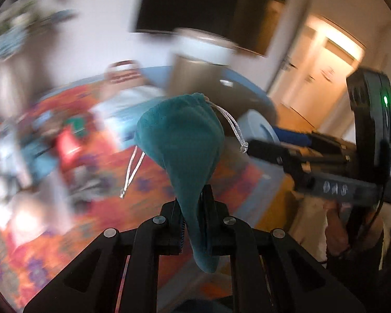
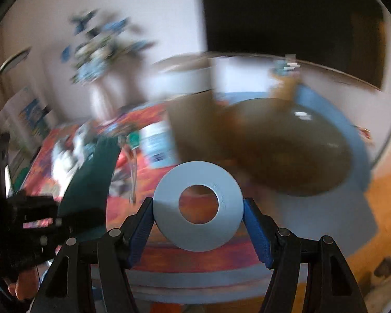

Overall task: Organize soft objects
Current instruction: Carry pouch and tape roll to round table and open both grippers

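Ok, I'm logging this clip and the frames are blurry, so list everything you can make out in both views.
teal drawstring pouch: one, teal with silver cords, hanging from the left claw, pinched at one end
ring: one, pale blue-grey, flat with a round hole, held by its edges between the right claw's blue pads
patterned cloth: one, red and orange, covering the surface below
box: one, brown with a white top, behind the ring
round cushion: one, dark olive, right of the box
flowers: one bunch, blue and white, by the wall
small items: too blurred to count, on the cloth at left
left claw: black, shut on the pouch
right claw: black, shut on the ring
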